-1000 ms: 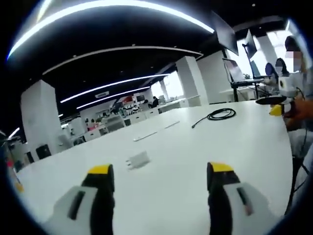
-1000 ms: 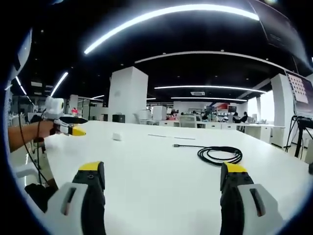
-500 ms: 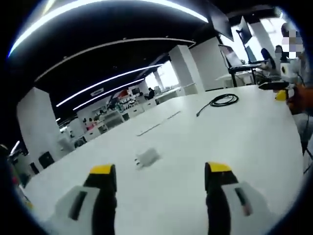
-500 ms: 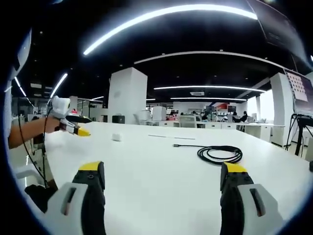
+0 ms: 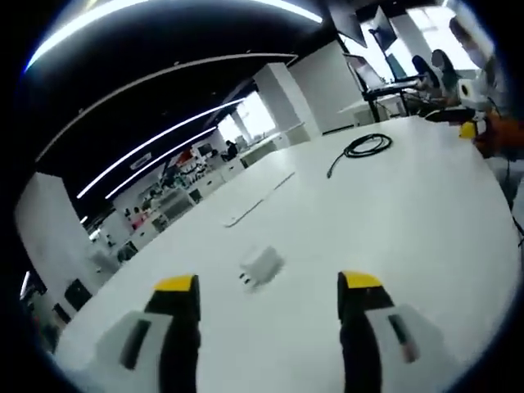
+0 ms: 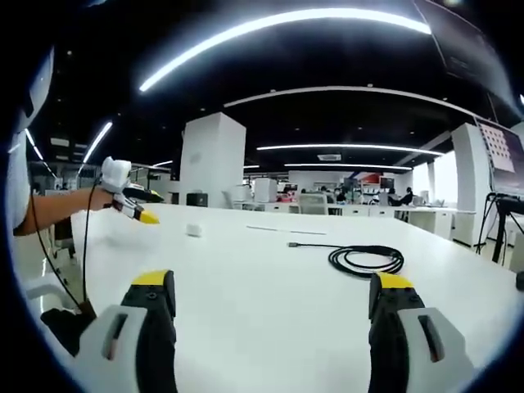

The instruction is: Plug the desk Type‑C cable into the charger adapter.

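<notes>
Left gripper view: the left tool [image 5: 268, 286] is hovering above the white desk [image 5: 409, 221] with its jaws standing apart, holding nothing. The white charger adapter [image 5: 261, 267] is lying on the desk just beyond the jaw tips, well apart from the coiled black Type-C cable [image 5: 360, 148]. Right gripper view: the right tool [image 6: 273, 286] is likewise gaping wide and empty, with the cable coil lying on the desk ahead of its right jaw and the adapter sitting far off to the left.
</notes>
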Demonstrator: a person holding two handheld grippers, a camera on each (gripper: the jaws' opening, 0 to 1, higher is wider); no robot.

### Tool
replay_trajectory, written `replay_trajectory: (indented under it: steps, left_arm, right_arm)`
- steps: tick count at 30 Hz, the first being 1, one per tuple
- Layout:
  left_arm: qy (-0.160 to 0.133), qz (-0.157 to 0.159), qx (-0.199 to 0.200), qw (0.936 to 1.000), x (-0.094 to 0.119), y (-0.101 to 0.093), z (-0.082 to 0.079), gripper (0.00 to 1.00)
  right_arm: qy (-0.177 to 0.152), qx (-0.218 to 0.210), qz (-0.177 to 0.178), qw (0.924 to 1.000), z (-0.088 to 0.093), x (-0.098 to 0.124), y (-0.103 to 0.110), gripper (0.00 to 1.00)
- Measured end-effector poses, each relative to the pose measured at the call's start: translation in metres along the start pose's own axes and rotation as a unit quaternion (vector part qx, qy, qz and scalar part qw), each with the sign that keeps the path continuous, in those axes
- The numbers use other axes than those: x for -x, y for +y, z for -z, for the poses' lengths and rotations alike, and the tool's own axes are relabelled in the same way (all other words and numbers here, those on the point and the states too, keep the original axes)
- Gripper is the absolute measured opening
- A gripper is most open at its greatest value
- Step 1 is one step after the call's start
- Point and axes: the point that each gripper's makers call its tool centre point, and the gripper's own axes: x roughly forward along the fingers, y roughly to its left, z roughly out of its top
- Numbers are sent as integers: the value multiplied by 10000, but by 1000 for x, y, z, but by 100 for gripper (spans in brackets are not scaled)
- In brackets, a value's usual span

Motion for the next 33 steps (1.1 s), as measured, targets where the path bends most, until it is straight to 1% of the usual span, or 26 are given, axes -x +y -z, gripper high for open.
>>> replay_trajectory:
  steps: [2, 3, 5, 11, 14, 16, 17, 20, 22, 25, 28, 29, 30, 32, 33]
  left_arm:
    - [-56, 35, -144, 9999, -4, 1, -4, 65]
    - [-75, 151, -282, 9995, -7, -2, -7, 64]
    - [-64, 242, -397, 9989, -11, -3, -9, 60]
    - [-6, 331, -630, 9975, -25, 5, -12, 60]
    - [2, 409, -724, 9965, -32, 8, -14, 57]
    - [58, 461, -777, 9959, -36, 9, -15, 57]
    - [111, 483, -881, 9949, -39, 11, -14, 57]
    - [199, 592, -888, 9941, -46, 12, -14, 55]
    - [306, 650, -1066, 9917, -51, 13, -13, 53]
    - [408, 748, -1044, 9909, -59, 17, -10, 52]
    - [412, 758, -1051, 9907, -60, 17, -10, 51]
    - [414, 761, -1054, 9907, -61, 17, -10, 50]
    - [487, 786, -1130, 9893, -64, 18, -8, 48]
    - [529, 866, -1079, 9890, -72, 22, -4, 44]
    - [540, 922, -1079, 9884, -74, 19, -5, 43]
  right_arm:
    - [8, 5, -10, 10000, 1, -1, -1, 100]
    - [27, 5, -20, 10000, 2, -1, -1, 100]
    - [37, 29, -17, 10000, 2, -2, -3, 100]
    - [35, 62, -1, 10000, 0, -2, -5, 100]
    - [36, 46, 11, 10000, 0, -2, -6, 100]
    - [36, 62, 10, 10000, 0, -2, -6, 100]
    - [48, 68, 0, 10000, 0, -2, -5, 100]
    - [53, 75, 13, 10000, 0, -2, -6, 100]
    - [47, 68, 30, 10000, 0, -1, -7, 100]
    - [46, 68, 52, 10000, 0, -1, -9, 100]
    - [49, 67, 56, 10000, 0, -1, -9, 100]
    - [50, 66, 57, 9999, 0, -1, -9, 100]
    - [62, 64, 65, 9999, 1, 0, -10, 100]
    - [78, 55, 64, 9999, 2, 0, -10, 100]
    - [87, 61, 64, 9999, 3, 0, -10, 100]
